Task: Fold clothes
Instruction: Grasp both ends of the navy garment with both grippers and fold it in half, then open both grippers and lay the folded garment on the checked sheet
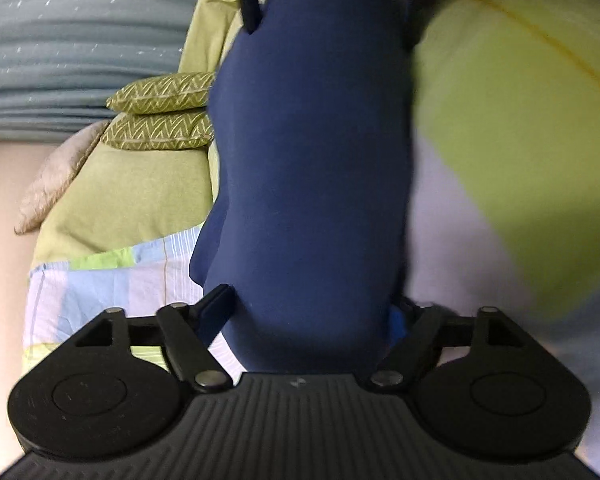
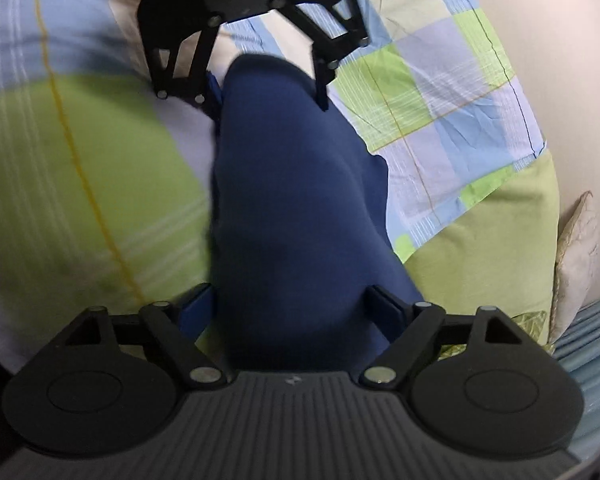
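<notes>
Spread underneath, a checked bedsheet of green, blue and lilac squares (image 2: 452, 112), with a plain olive-green blanket (image 1: 132, 196) and two zigzag-patterned green cushions (image 1: 164, 112) off to one side. Stretched across the sheet, a long roll of navy-blue garment fabric (image 1: 312, 184), spanning from one claw to the other. Left gripper (image 1: 312, 312) spread wide, cloth bulging between its fingers. Right gripper (image 2: 288, 304) likewise wide at the opposite end. Cannot tell whether either claw's pads press the fabric.
</notes>
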Available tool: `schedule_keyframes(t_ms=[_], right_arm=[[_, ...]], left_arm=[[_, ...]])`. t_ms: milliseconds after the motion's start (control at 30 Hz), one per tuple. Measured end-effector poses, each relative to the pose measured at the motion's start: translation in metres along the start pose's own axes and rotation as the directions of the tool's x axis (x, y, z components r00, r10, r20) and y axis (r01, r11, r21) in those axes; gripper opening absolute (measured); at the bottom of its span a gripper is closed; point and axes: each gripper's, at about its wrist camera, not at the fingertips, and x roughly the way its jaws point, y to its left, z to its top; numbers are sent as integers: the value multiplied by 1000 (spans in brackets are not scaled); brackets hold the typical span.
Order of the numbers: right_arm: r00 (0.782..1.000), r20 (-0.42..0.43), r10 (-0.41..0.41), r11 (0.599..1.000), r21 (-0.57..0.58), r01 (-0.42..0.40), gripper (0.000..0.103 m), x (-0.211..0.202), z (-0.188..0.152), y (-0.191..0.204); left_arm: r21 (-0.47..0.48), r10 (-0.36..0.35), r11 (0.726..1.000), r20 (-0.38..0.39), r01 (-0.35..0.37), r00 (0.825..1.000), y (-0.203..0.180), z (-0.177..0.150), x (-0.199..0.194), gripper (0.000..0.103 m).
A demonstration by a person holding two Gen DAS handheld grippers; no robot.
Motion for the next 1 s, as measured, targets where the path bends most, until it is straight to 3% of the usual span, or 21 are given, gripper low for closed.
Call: schedule_keyframes(t_ms=[67, 133, 233, 367, 500, 600, 700, 800, 867, 1000], right_arm=[[1000, 18, 10, 1000, -9, -10, 77, 10, -5, -4], [998, 40, 39, 999, 3, -39, 55, 16, -9, -10], [993, 67, 96, 994, 42, -99, 39, 14, -11, -26], [985, 120, 123, 990, 48, -130, 37, -13, -4, -53], [955, 233, 183, 982, -7, -187, 36, -32, 17, -76], [921, 337, 193, 981, -80, -177, 36, -24, 49, -97], [884, 441, 154, 986, -128, -108, 37, -12, 79, -111], [836, 522, 171, 981, -168, -95, 39, 1, 98, -107], [820, 531, 215, 971, -208, -119, 40, 13, 99, -89], [814, 470, 341, 933, -273, -233, 47, 37, 86, -46]], left_arm=[[-24, -49, 999, 13, 49, 999, 9, -2, 9, 69], [-37, -82, 996, 12, 83, 997, 14, -2, 12, 57], [-62, -79, 995, -7, 78, 997, 21, 2, -2, 49], [-161, -53, 986, -45, 45, 998, 37, 4, -49, 49], [-212, -15, 977, -126, -13, 992, 56, -13, -93, 49], [-242, 45, 965, -232, -102, 972, 79, -34, -115, 49], [-263, 109, 941, -357, -212, 928, 93, -50, -133, 49], [-326, 98, 909, -437, -258, 894, 80, -58, -144, 50], [-393, 9, 892, -475, -221, 880, 47, -57, -137, 51], [-490, -131, 861, -475, -138, 870, -14, -48, -121, 54]])
